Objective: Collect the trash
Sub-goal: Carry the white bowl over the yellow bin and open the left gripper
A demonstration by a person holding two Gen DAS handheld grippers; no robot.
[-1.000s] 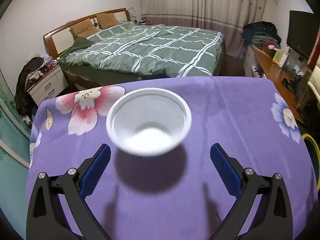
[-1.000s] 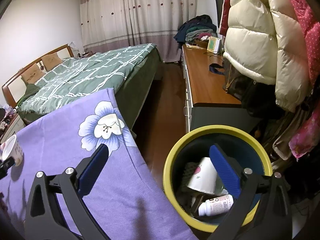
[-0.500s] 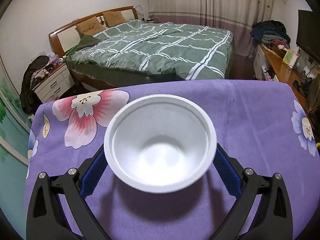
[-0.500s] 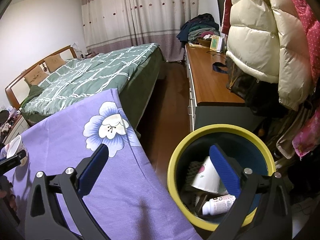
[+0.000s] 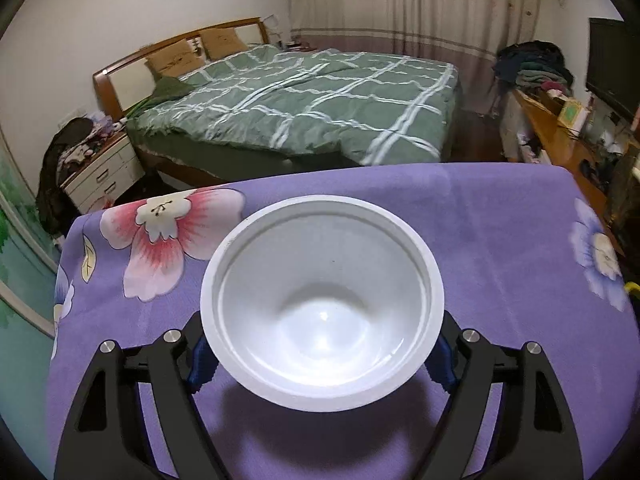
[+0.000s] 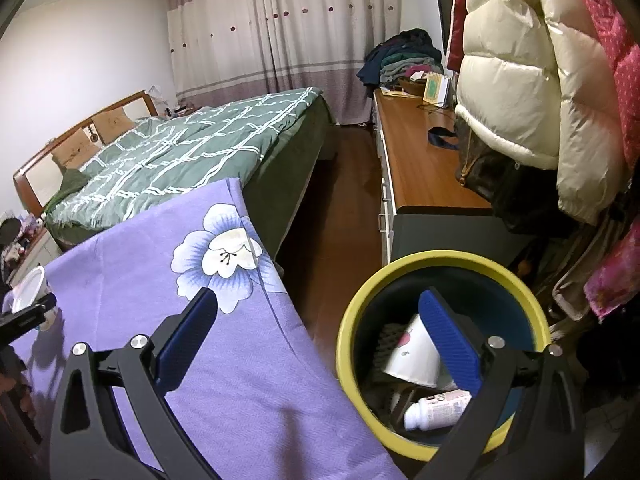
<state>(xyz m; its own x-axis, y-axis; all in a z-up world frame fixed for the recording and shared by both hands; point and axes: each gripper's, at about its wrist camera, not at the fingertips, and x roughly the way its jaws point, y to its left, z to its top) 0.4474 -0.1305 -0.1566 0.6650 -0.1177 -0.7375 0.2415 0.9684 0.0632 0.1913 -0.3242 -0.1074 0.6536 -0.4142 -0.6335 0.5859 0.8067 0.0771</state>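
A white plastic bowl (image 5: 322,308) stands upright and empty on the purple flowered tablecloth (image 5: 500,240). My left gripper (image 5: 320,360) straddles it and its jaws are closing; the blue pads (image 5: 200,360) lie against the bowl's sides just under the rim. In the right wrist view the same bowl (image 6: 30,292) shows at the far left, with a black finger of the left gripper (image 6: 24,316) by it. My right gripper (image 6: 318,296) is open and empty, over the table's right edge and the yellow-rimmed bin (image 6: 360,320).
The bin holds a paper cup (image 6: 412,356) and a white bottle (image 6: 436,404). A bed (image 5: 304,108) lies beyond the table. A wooden sideboard (image 6: 420,168) and hanging coats (image 6: 512,80) stand to the right; wooden floor runs between bed and sideboard.
The left gripper has moved forward until the bowl sits between its fingers, and the fingers have drawn in against the bowl. The right gripper has stayed in place, open.
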